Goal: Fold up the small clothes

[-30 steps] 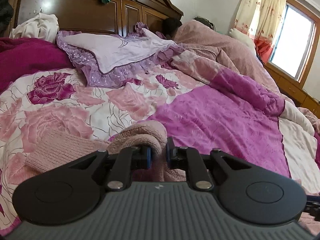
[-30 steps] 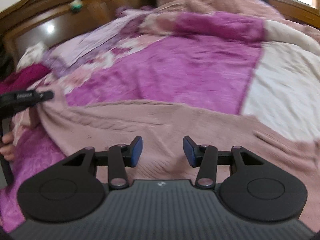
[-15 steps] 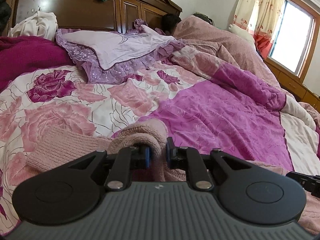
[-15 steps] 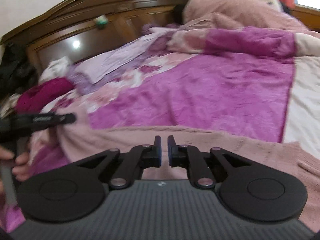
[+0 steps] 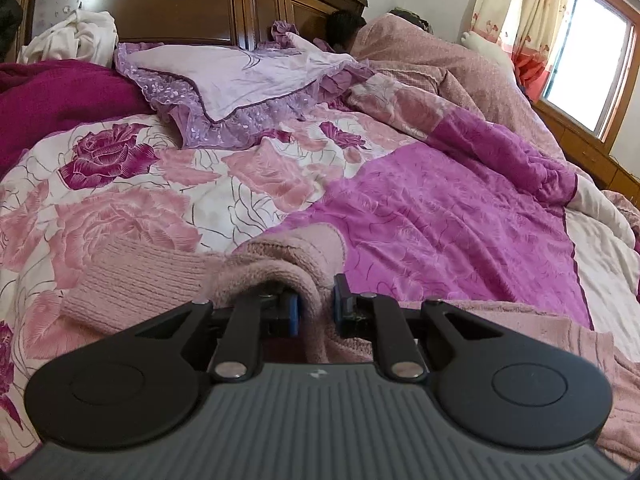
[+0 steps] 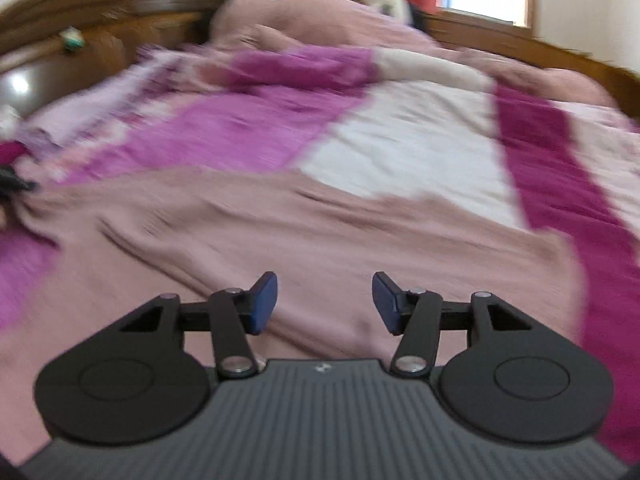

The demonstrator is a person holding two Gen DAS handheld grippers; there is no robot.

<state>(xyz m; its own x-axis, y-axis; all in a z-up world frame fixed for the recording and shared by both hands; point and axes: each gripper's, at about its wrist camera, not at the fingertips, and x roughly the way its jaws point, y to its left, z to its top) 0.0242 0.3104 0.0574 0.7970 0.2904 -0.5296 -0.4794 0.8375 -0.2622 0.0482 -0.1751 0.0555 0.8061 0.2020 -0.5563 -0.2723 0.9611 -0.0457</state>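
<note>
Spreading across the bed, a pink knit garment is pinched at one bunched end by the left gripper. Its length runs toward the right gripper, whose empty fingers are opening just above it.

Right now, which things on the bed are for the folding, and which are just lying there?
For the folding:
pink knitted garment
left gripper, shut on it
right gripper, jaws opening, nothing between them

Just lying there:
lilac pillow
white cloth by the headboard
floral quilt
</note>
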